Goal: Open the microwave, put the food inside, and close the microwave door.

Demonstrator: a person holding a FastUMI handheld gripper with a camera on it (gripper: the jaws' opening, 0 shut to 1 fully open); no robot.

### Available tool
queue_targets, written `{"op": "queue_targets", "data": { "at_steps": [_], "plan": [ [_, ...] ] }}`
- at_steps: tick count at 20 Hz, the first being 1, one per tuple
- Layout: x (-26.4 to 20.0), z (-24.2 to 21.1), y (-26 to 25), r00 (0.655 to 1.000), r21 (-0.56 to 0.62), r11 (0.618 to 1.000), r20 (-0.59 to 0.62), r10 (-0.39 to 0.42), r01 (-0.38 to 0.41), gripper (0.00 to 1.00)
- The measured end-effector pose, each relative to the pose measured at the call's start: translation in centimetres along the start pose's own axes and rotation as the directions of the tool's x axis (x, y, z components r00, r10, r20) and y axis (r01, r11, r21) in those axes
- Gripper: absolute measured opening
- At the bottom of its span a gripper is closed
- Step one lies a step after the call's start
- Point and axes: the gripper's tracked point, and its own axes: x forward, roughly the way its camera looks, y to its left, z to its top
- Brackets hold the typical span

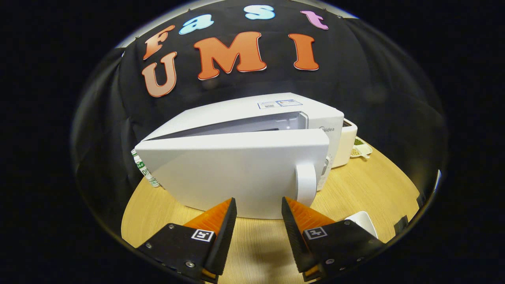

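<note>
A white microwave [272,114] stands on the wooden table [367,185] just beyond my fingers. Its door [232,169] hangs partly ajar, swung out toward me, with a dark gap along its top showing the cavity. The door's white handle [306,184] stands upright near its right edge, just ahead of my right finger. My gripper [259,207] is open, its tips close to the door's lower face, with nothing between them. A white dish [365,221] peeks out beside my right finger; what it holds is hidden.
A white bottle with green print [145,170] stands behind the door's left corner. A small white tray with green and pale bits [360,149] and a white appliance [345,138] sit to the right of the microwave. Bare table lies right of the handle.
</note>
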Motion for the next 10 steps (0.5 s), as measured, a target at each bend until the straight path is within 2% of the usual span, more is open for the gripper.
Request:
{"op": "queue_targets", "data": {
  "at_steps": [7,10],
  "plan": [
    [3.9,2.7,-0.9,0.999,0.012,1.000,0.029,-0.014,0.014,0.66],
    [5.0,2.7,-0.2,1.000,-0.003,1.000,0.022,0.006,-0.006,0.66]
  ]
}}
